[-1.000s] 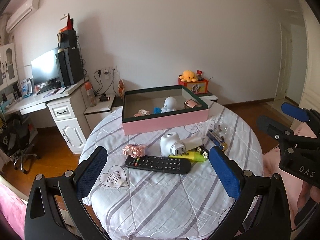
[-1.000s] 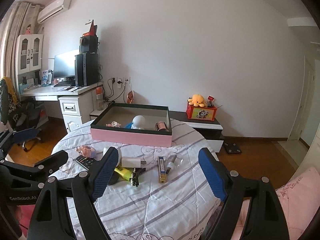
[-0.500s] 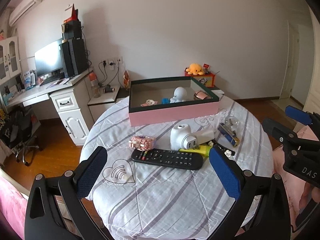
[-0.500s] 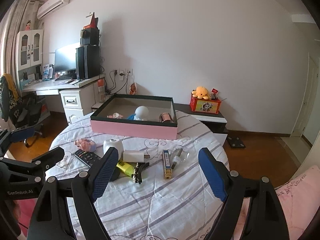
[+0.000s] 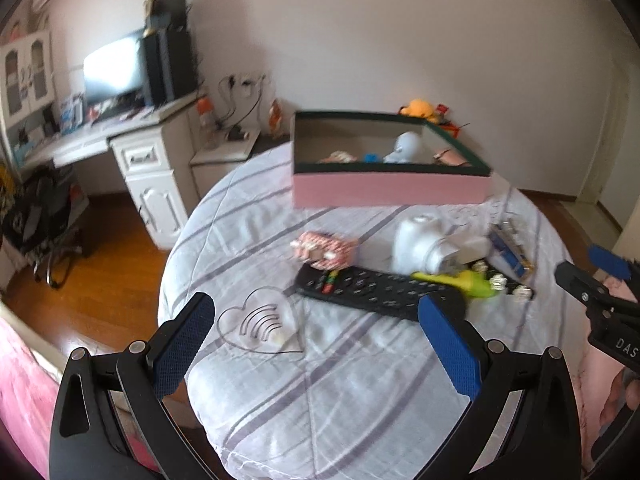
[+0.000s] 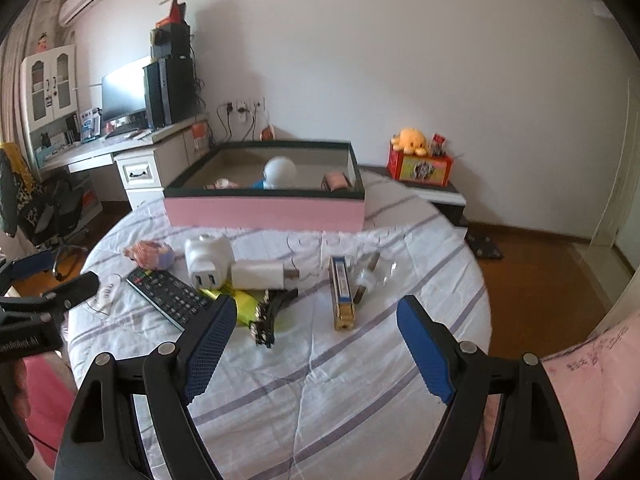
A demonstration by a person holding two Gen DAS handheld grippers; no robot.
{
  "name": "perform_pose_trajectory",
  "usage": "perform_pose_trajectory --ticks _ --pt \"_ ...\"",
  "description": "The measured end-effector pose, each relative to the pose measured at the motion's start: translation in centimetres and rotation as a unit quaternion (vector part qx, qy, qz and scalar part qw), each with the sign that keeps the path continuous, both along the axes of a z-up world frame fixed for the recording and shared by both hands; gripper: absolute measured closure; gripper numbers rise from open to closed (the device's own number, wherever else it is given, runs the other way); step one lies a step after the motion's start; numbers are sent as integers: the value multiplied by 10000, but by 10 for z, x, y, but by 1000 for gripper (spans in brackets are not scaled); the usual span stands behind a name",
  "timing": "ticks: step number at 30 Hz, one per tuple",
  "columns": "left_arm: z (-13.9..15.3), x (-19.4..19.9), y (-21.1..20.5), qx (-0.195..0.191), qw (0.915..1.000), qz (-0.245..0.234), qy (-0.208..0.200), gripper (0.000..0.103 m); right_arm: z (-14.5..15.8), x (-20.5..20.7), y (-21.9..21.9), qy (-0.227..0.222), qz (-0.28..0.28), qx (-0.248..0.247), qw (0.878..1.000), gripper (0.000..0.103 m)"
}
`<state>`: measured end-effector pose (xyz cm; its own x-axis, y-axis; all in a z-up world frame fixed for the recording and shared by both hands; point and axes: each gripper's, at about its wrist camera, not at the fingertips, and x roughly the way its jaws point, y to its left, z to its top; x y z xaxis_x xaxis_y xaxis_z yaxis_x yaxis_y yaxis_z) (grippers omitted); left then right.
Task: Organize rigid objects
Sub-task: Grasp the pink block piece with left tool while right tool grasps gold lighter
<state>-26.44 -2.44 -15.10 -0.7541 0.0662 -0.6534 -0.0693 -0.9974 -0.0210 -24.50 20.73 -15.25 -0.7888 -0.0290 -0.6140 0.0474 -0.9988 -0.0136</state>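
Note:
A pink box with a dark green rim point(image 5: 390, 189) point(image 6: 264, 212) stands at the far side of the round table and holds a few small toys. In front of it lie a black remote point(image 5: 368, 290) point(image 6: 170, 294), a white plug adapter point(image 5: 420, 246) point(image 6: 208, 258), a white charger point(image 6: 260, 274), a pink block toy point(image 5: 324, 249) point(image 6: 150, 254), a yellow-green item point(image 5: 460, 280) point(image 6: 240, 306) and a blue-gold bar point(image 6: 342, 290). My left gripper point(image 5: 316, 336) hangs open above the near left part of the table. My right gripper point(image 6: 316, 340) hangs open above the near right part, empty.
A clear heart-shaped piece point(image 5: 262, 326) lies near the table's front left. A white desk with a monitor point(image 5: 120, 132) stands to the left, an office chair point(image 6: 48, 208) beside it. A low cabinet with an orange plush toy point(image 6: 412, 140) sits behind the table.
Both grippers have come down and closer to the table; the objects look larger. Their jaws stay as wide as before. Nothing on the table has moved.

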Motion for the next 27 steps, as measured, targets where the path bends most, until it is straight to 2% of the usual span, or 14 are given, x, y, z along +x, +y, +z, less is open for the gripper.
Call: perform_pose_trajectory --ticks 8,15,21,24,25,27 --pt "-15 -22 -10 277 9994 138 -172 0 -20 -22 11 -264 -101 -90 9996 19" --pt "-28 -57 0 178 9993 -22 -332 0 -31 -39 21 -398 -162 -165 9989 19" --pt "-47 -91 -3 227 9976 145 -633 0 -40 -51 33 -511 -258 -289 9979 19" --pt "-49 -97 -2 232 9984 90 -505 1 -43 -57 37 -580 -258 -394 9972 19" --pt "-48 -97 -1 189 9989 87 -431 3 -45 -59 39 -602 -264 -415 9970 19" --pt "-48 -99 -1 225 9990 -35 -389 14 -47 -64 41 -625 -278 -424 9968 19"
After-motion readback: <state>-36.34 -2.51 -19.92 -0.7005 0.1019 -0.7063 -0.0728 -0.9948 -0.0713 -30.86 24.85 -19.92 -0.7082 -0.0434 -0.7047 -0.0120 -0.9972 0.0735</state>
